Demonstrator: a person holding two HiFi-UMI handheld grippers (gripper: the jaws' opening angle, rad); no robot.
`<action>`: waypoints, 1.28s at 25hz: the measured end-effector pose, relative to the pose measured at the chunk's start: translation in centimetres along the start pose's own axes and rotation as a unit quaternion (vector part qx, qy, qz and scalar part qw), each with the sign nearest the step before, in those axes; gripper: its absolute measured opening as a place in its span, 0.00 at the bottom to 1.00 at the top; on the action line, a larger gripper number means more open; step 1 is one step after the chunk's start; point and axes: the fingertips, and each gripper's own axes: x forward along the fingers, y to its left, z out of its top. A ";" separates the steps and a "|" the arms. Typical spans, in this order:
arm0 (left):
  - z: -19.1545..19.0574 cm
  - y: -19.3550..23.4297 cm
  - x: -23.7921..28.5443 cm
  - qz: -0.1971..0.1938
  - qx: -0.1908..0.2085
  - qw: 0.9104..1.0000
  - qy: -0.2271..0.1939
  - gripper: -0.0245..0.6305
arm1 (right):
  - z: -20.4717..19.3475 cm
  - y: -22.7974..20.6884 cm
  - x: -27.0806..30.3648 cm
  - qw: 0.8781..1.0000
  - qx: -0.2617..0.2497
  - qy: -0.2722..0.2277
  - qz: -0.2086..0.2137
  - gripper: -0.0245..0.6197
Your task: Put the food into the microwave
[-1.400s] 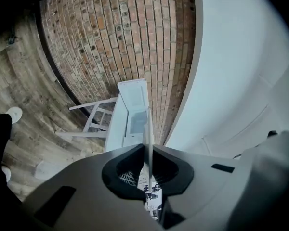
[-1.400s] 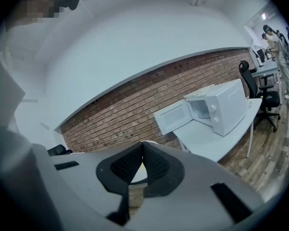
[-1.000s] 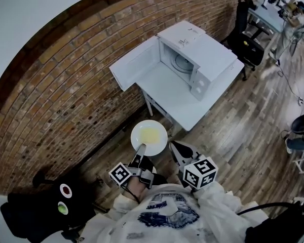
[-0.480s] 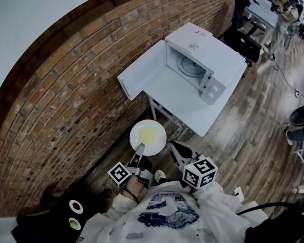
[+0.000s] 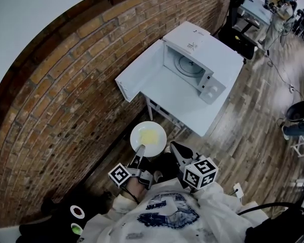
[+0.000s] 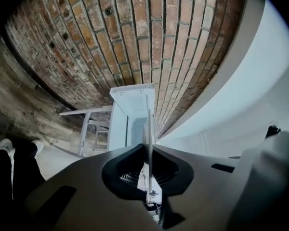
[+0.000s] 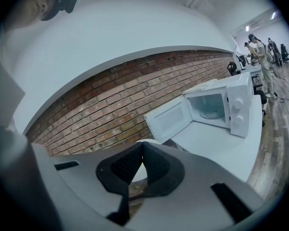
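Brick wall fills the left side. Over the last second the microwave and table have shifted a little in the head view, while the plate has kept its place just ahead of the body. I judge the carry is under way and the approach unfinished.

The door hangs wide open to the left, past the table's left edge and close to the wall, so that side is tight. The left gripper has its fingers clamped on the plate's near rim. In the left gripper view the rim shows edge-on as a thin white line between them.

The yellow food lies on the plate, over the floor and short of the table's near corner. The right gripper sits just beside the plate, fingers pressed together on nothing.

Further right, the cavity stands open with its turntable bare and a bare strip of table before it. The way in lies between door and control panel. The floor to the right is open.
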 end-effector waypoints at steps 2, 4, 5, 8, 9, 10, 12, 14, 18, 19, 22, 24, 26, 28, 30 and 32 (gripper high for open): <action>0.4 0.5 0.2 0.007 0.004 1.000 0.003 0.07 | 0.1 -0.4 0.5 1.000 0.002 -0.002 -0.004 0.06; 0.8 0.8 0.6 0.013 0.004 1.000 0.005 0.07 | 0.4 -0.9 1.1 1.000 0.006 -0.004 -0.008 0.06; 1.0 0.5 1.1 0.008 0.002 1.000 0.007 0.07 | 0.5 -1.1 1.5 1.000 0.008 -0.005 -0.009 0.06; 1.8 0.9 2.3 0.015 0.015 1.000 0.017 0.07 | 1.1 -1.7 2.8 1.000 0.013 -0.006 -0.010 0.06; 2.0 1.0 2.9 0.017 0.017 0.999 0.021 0.07 | 1.4 -2.0 3.3 1.000 0.014 -0.006 -0.010 0.06; 2.2 1.1 3.5 0.019 0.018 0.999 0.025 0.07 | 1.7 -2.4 3.8 1.000 0.015 -0.006 -0.011 0.06; 2.3 0.7 4.9 0.019 0.013 0.999 0.033 0.07 | 2.4 -3.2 4.7 1.000 0.019 -0.009 -0.015 0.06; 2.4 0.1 6.6 0.014 0.010 0.999 0.044 0.07 | 3.3 -4.3 5.6 0.999 0.022 -0.015 -0.022 0.06; 3.5 0.3 10.4 0.015 0.019 0.998 0.063 0.07 | 5.0 -6.8 7.3 0.998 0.033 -0.025 -0.038 0.06; 3.6 0.0 11.5 0.012 0.013 0.998 0.067 0.07 | 5.5 -7.5 7.6 0.998 0.036 -0.027 -0.043 0.06; 3.7 -0.5 14.6 0.015 0.017 0.996 0.083 0.07 | 7.3 -9.9 8.3 0.997 0.041 -0.034 -0.059 0.06; 3.7 -1.4 16.8 0.007 0.018 0.996 0.092 0.07 | 8.6 -11.2 8.7 0.996 0.044 -0.040 -0.068 0.06; 3.5 -2.0 18.8 0.003 0.017 0.995 0.102 0.07 | 9.6 -12.5 9.1 0.995 0.047 -0.045 -0.074 0.06; 3.3 -2.3 20.6 0.002 0.015 0.994 0.112 0.07 | 10.5 -13.7 9.5 0.994 0.051 -0.050 -0.081 0.06; 3.2 -2.3 22.3 0.004 0.019 0.992 0.121 0.07 | 11.3 -15.1 9.8 0.993 0.054 -0.056 -0.086 0.06; 3.1 -2.2 24.0 0.004 0.024 0.991 0.129 0.07 | 12.1 -16.5 10.0 0.992 0.056 -0.062 -0.093 0.06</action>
